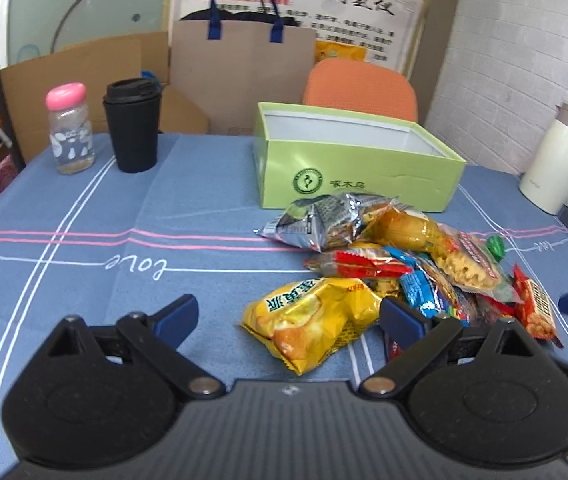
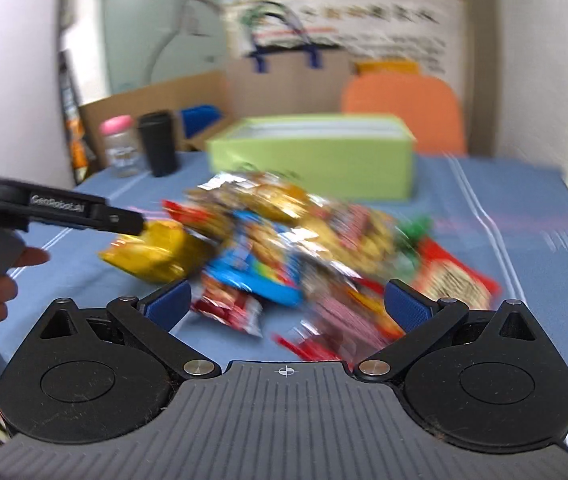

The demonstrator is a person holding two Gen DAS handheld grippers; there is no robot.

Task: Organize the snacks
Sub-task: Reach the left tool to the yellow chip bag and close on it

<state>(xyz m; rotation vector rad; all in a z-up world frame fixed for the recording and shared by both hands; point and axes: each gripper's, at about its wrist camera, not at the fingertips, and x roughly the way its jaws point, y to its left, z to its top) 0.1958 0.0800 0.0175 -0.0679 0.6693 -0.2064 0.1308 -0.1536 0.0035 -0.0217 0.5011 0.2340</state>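
Observation:
A pile of snack packets (image 1: 412, 264) lies on the blue tablecloth in front of an open green box (image 1: 348, 160). A yellow packet (image 1: 312, 320) lies nearest, between the fingers of my left gripper (image 1: 290, 322), which is open just above the cloth. In the blurred right wrist view my right gripper (image 2: 286, 306) is open and empty at the near edge of the pile (image 2: 304, 248), over a red packet (image 2: 228, 308). The green box (image 2: 312, 160) stands behind the pile. The left gripper (image 2: 124, 220) reaches the yellow packet (image 2: 152, 252) from the left.
A pink-capped jar (image 1: 70, 128) and a black cup (image 1: 132, 124) stand at the back left. A white kettle (image 1: 560, 160) stands at the right edge. A brown paper bag (image 1: 240, 76) and an orange chair (image 1: 360, 88) are behind the table.

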